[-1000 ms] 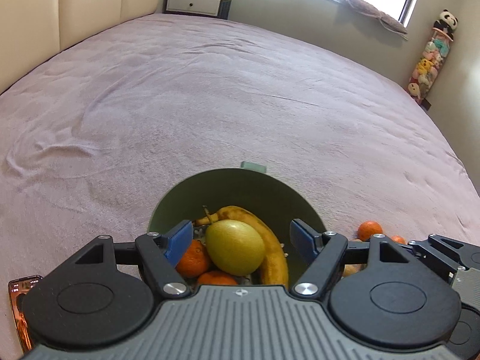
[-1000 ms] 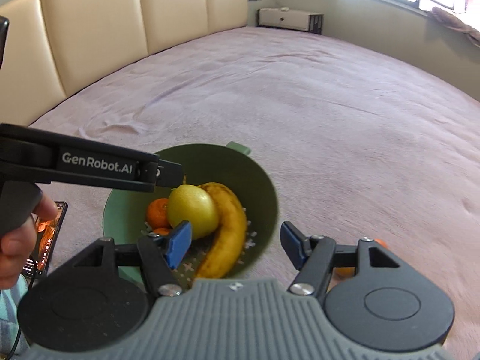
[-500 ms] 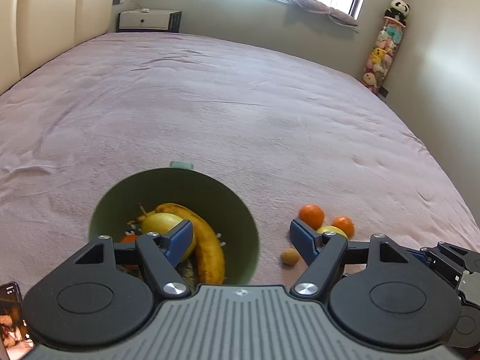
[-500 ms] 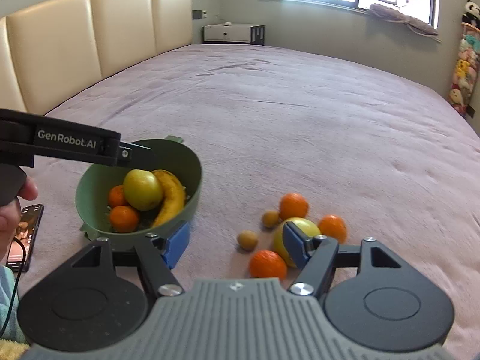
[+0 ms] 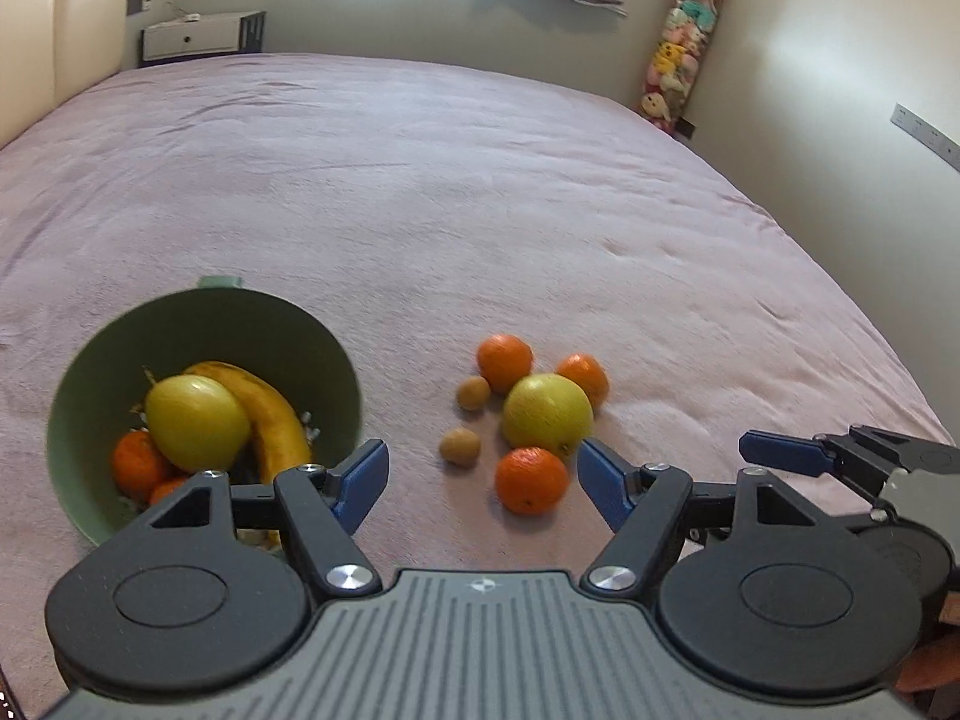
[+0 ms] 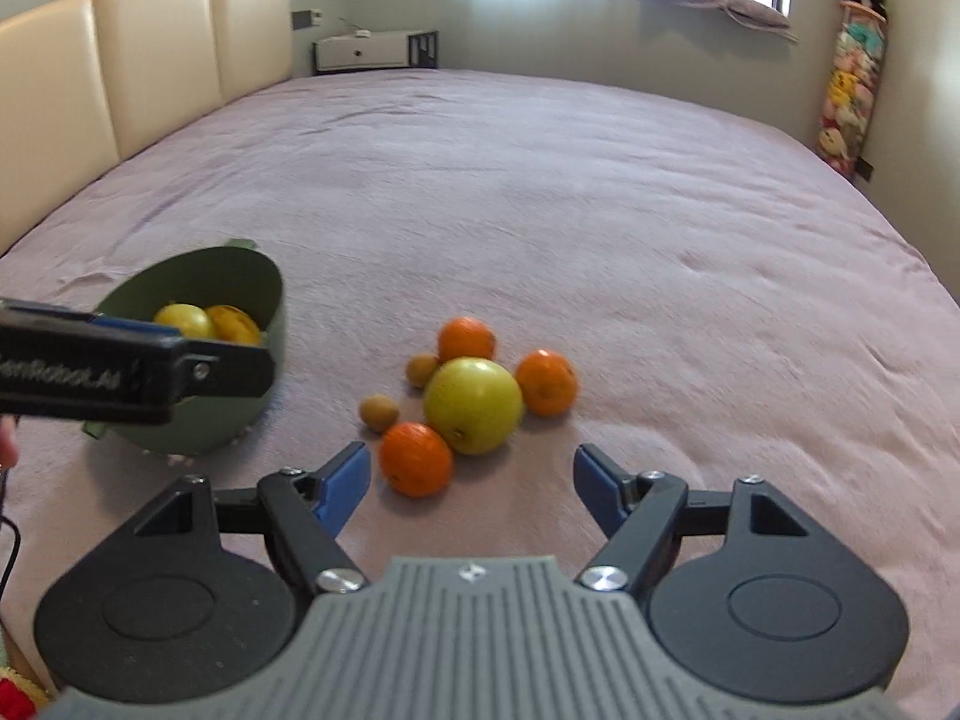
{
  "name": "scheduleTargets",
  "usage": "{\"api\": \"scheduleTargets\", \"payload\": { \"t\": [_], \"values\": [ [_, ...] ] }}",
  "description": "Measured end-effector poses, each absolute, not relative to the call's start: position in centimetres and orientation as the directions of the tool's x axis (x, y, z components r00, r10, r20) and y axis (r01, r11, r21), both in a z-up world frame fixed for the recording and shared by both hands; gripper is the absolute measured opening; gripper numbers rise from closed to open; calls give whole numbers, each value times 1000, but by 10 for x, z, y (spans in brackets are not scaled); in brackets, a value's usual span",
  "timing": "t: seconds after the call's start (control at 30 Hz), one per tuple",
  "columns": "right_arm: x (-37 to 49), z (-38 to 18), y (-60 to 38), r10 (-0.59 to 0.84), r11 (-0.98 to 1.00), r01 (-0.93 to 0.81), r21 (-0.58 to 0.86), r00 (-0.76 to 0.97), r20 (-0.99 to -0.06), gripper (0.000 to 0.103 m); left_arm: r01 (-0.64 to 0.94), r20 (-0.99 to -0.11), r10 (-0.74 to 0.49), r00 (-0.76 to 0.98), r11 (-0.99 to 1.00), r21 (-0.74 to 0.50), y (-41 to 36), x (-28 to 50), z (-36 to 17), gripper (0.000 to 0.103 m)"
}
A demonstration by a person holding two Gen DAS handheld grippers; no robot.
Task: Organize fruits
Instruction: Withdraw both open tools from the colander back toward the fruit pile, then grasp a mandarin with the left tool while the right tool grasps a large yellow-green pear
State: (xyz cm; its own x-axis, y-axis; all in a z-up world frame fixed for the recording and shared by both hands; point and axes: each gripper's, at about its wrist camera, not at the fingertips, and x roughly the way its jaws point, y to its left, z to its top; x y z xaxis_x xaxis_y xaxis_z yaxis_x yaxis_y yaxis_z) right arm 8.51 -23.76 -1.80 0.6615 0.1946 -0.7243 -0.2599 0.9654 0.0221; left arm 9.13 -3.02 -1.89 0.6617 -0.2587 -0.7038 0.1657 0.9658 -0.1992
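green bowl (image 5: 198,324), yellow banana (image 5: 270,414), 3 orange mandarins (image 6: 416,458) on a plain mauve bedspread (image 6: 540,192), blue gripper pads (image 5: 360,483).

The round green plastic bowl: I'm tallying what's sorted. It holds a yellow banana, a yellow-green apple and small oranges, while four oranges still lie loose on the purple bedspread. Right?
Not quite. The loose pile has three small oranges, not four, as the right wrist view shows. The rest stands: the round green plastic bowl holds the yellow banana, the yellow-green apple and small oranges.

white lettering on the left hand-held gripper (image 6: 135,372), too blurred to read.
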Motion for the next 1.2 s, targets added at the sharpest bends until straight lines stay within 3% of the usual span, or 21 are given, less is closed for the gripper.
{"api": "scheduleTargets", "payload": {
  "t": [0.2, 0.57, 0.67, 1.2],
  "values": [
    [90, -38, -254, 127, 981, -192, 4, 632, -764, 71, 199, -719, -286, 633, 958, -207, -42, 91, -37, 81],
    [110, -57, -256, 154, 984, -163, 68, 608, -779, 54, 252, -738, -299, 605, 951, -178, -59, 100, -67, 76],
    [116, -57, -256, 152, 986, -151, 74, 614, -775, 49, 268, -735, -302, 607, 949, -169, -67, 106, -74, 70],
    [139, -71, -271, 188, 981, -84, 173, 598, -779, 49, 298, -775, -296, 559, 943, -145, -88, 135, -110, 70]
  ]
}}
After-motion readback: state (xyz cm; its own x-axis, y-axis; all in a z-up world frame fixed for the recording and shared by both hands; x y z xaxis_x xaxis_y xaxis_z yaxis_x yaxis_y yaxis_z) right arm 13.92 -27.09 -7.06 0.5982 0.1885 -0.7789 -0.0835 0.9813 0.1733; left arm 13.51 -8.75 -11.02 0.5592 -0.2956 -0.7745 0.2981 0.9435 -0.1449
